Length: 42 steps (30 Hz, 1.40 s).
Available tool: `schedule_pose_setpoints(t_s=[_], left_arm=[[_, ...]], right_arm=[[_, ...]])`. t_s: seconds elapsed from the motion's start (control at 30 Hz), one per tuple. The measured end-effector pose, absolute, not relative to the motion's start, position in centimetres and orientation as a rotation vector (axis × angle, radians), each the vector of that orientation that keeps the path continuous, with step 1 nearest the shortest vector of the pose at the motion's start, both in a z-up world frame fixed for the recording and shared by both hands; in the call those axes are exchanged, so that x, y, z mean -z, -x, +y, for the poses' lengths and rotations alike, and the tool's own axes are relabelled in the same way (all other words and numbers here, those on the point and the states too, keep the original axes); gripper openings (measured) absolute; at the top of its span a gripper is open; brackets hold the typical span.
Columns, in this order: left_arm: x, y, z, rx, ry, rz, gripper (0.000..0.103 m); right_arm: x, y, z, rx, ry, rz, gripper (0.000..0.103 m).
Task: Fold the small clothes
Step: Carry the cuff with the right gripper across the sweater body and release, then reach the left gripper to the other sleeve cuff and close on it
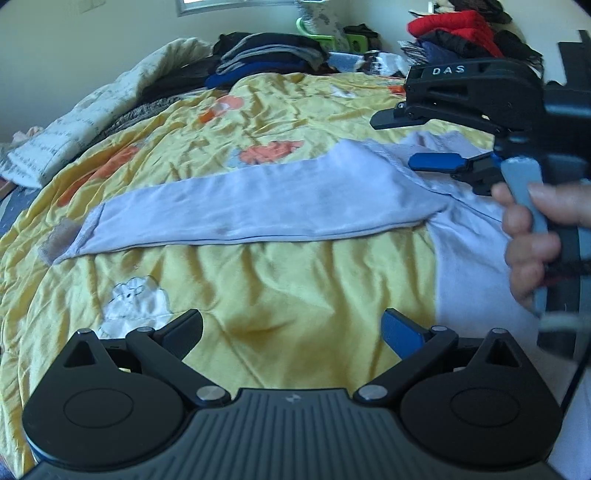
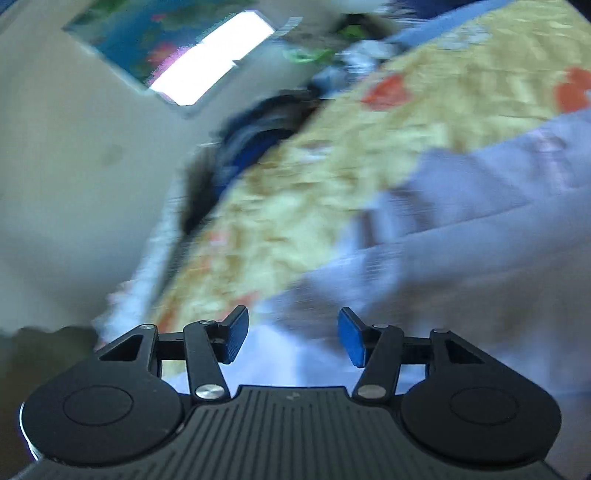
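Note:
A pale lilac long-sleeved top [image 1: 258,206] lies flat on the yellow quilt [image 1: 295,280]. One sleeve stretches out to the left and the body lies at the right. My left gripper [image 1: 293,328] hovers over bare quilt in front of the sleeve, open wide with nothing between its fingers. My right gripper [image 1: 402,142], held by a person's hand [image 1: 532,236], is above the shoulder of the top with its jaws apart. The right wrist view is blurred by motion: the right gripper [image 2: 293,332] stands open over the lilac top [image 2: 461,221], its pads gripping nothing.
A stack of dark folded clothes [image 1: 266,55] sits at the far edge of the bed. Red and dark garments [image 1: 454,26] are heaped at the back right. A white printed blanket [image 1: 74,122] is bunched along the left side.

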<state>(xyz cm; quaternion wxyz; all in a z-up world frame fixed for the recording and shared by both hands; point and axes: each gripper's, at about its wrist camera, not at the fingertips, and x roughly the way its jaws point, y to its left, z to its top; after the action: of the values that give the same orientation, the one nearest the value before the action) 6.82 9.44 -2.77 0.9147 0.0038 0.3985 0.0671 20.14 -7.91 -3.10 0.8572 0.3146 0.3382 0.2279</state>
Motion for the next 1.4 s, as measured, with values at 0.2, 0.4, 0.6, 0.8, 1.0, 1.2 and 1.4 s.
schedule_pose_setpoints(t_s=[0.2, 0.4, 0.6, 0.8, 1.0, 1.2, 1.4], left_arm=[[2.8, -6.8, 11.0, -0.163, 0.024, 0.824, 0.103], [2.5, -7.2, 13.3, -0.218, 0.053, 0.825, 0.103], [1.8, -7.4, 18.8, -0.342, 0.124, 0.811, 0.103], [1.6, -7.0, 24.7, -0.406, 0.285, 0.801, 0.103], [1.8, -7.1, 27.0, -0.378, 0.383, 0.781, 0.103], [3.3, -7.7, 29.9, -0.263, 0.642, 0.737, 0.103], [4.2, -8.4, 32.1, -0.191, 0.847, 0.628, 0.103]], right_arm=[[2.6, -19.4, -5.9, -0.399, -0.47, 0.754, 0.062], [0.9, -17.4, -4.9, -0.437, -0.349, 0.723, 0.067], [-0.6, -13.5, 0.8, -0.485, 0.046, 0.561, 0.066], [0.0, -11.6, 4.7, -0.504, 0.23, 0.508, 0.066], [0.8, -10.4, 5.8, -0.531, 0.214, 0.553, 0.066], [-0.1, -7.8, 5.3, -0.556, 0.17, 0.543, 0.069], [-0.9, -6.1, 3.9, -0.552, 0.122, 0.526, 0.07]])
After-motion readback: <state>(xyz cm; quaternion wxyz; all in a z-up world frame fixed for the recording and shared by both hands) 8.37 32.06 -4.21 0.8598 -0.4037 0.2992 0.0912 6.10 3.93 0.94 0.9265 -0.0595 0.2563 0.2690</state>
